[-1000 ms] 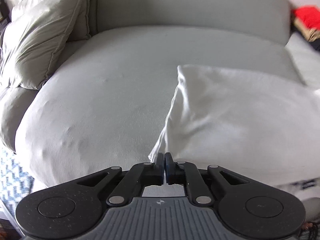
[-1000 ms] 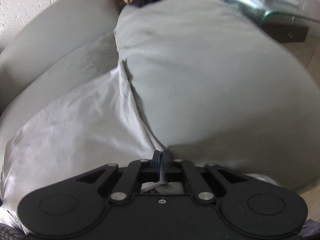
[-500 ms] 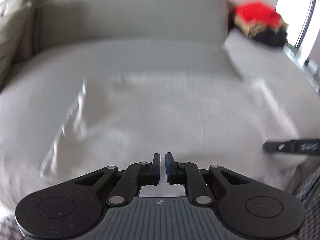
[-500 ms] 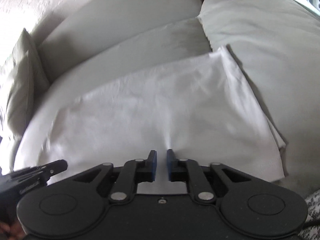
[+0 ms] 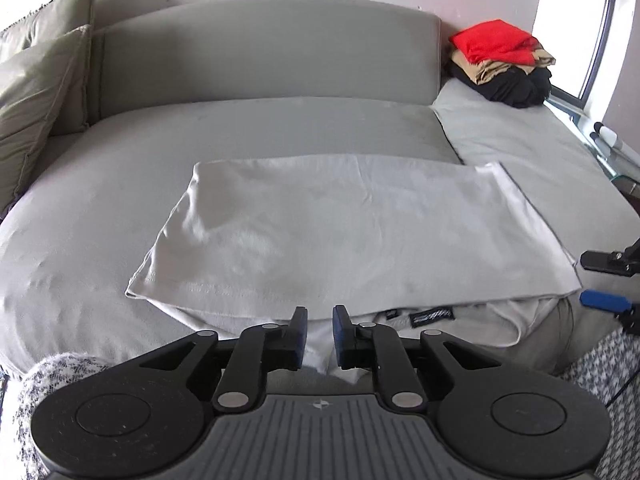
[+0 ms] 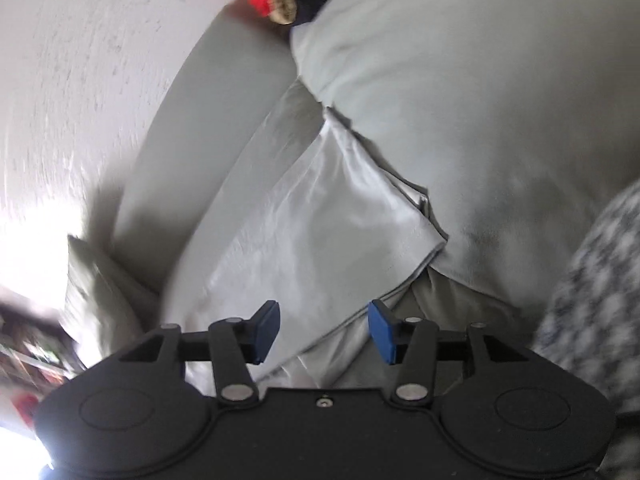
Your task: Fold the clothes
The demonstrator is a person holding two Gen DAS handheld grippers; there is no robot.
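White shirt [image 5: 340, 232] lies folded; both grippers, fingers parted, tilt down over it.

Daylit fisheye views, right one motion-blurred

White on grey, with one spot of red

A white garment [image 5: 352, 232] is lying on the pale grey sofa [image 5: 260, 68]; a red piece [image 5: 494, 40] is topping tan and black ones, and blue pads [image 6: 382, 330] are showing on black grippers.

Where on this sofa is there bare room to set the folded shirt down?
Bare seat lies left of the white shirt, up to the cushions. A strip runs behind the shirt to the backrest. The far right corner is crowded: the clothes pile.
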